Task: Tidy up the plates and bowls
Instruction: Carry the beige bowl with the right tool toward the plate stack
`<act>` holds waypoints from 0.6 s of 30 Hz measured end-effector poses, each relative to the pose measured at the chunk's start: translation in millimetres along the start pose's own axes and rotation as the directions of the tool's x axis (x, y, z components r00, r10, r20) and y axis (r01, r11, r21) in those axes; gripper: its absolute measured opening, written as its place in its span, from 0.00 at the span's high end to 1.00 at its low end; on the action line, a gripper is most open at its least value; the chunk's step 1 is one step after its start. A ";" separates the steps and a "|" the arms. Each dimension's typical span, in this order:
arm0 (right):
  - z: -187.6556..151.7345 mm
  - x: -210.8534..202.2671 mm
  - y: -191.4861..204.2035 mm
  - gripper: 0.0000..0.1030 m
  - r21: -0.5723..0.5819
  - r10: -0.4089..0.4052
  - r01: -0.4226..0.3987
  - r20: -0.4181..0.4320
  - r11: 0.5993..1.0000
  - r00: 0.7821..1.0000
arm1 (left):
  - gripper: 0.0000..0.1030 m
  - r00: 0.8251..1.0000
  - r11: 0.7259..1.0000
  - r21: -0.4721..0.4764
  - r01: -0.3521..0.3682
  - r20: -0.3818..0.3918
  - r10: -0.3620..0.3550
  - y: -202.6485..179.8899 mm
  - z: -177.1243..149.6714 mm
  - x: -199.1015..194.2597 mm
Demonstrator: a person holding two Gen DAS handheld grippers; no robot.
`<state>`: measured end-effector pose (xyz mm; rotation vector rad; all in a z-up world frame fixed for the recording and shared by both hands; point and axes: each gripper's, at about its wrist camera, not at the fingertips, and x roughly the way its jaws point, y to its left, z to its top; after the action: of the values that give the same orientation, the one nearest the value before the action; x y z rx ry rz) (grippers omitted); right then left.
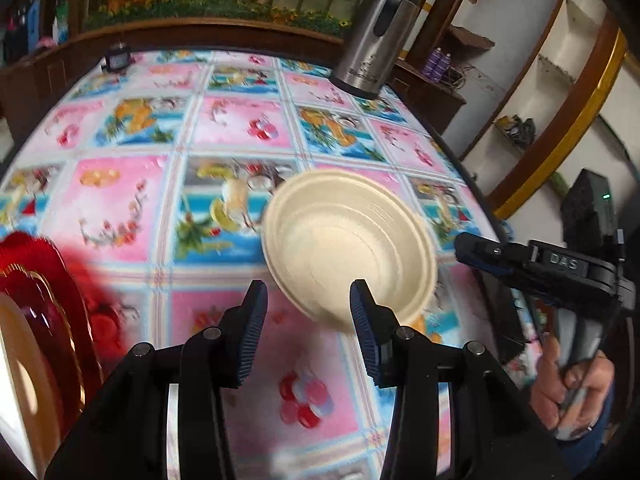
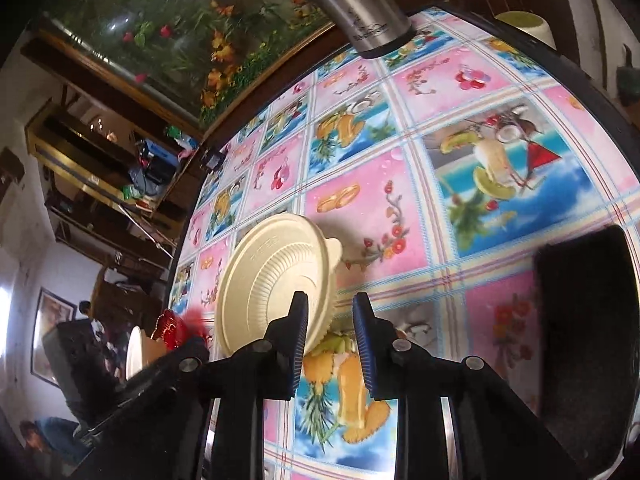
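A cream bowl (image 1: 348,240) stands tilted up on its edge on the tablecloth (image 1: 240,128), blurred, with its hollow facing the left wrist camera. My left gripper (image 1: 308,300) is open just in front of it; its right finger (image 1: 362,312) overlaps the bowl's lower rim and neither pad presses. The right wrist view shows the bowl's ribbed underside (image 2: 272,272). My right gripper (image 2: 330,312) is open: its left finger (image 2: 298,320) lies against the underside, and the rim reaches a little into the gap. A strip of cloth shows before the right pad. The right gripper (image 1: 464,244) comes in from the right.
A stack of red plates (image 1: 44,292) with a cream dish (image 1: 20,380) in front stands at the left edge. A steel thermos (image 1: 376,32) is at the back right and a small black device (image 1: 116,60) at the back left. A black object (image 2: 584,340) lies at the right.
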<state>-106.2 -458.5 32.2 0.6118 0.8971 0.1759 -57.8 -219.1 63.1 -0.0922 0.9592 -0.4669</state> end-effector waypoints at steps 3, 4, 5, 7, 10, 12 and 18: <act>3.8 4.9 10.3 0.75 -0.042 -0.031 0.032 0.014 0.999 0.999 | 0.61 1.000 1.000 0.009 -0.010 -0.001 0.010 -0.2 4.8 8.4; 4.9 7.0 12.2 0.75 -0.048 -0.038 0.038 0.013 0.998 0.999 | 0.61 1.000 1.000 0.012 -0.011 -0.004 0.012 0.1 5.2 11.2; 5.7 9.3 13.5 0.75 -0.051 -0.042 0.042 0.012 0.998 0.999 | 0.61 1.000 1.000 0.014 -0.011 -0.006 0.011 0.3 5.2 13.6; 6.8 14.0 14.8 0.75 -0.062 -0.057 0.057 0.005 0.996 0.998 | 0.61 1.000 1.000 0.013 -0.010 -0.013 0.010 1.0 5.9 19.2; 7.4 21.8 11.3 0.75 -0.052 -0.059 0.058 -0.012 0.997 0.998 | 0.61 1.000 1.000 0.007 -0.006 -0.012 0.006 1.6 6.3 23.7; 6.7 26.0 10.2 0.75 -0.049 -0.059 0.058 -0.019 0.997 0.998 | 0.61 1.000 1.000 0.008 -0.012 -0.010 0.012 2.0 6.9 27.0; 5.3 37.9 13.0 0.75 -0.058 -0.073 0.072 -0.024 0.996 0.997 | 0.61 0.999 0.998 0.030 -0.048 0.001 0.047 -0.4 4.7 41.4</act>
<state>-77.1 -435.4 16.3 0.5239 0.9348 0.1442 -34.2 -237.6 34.2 -0.0425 0.9519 -0.4372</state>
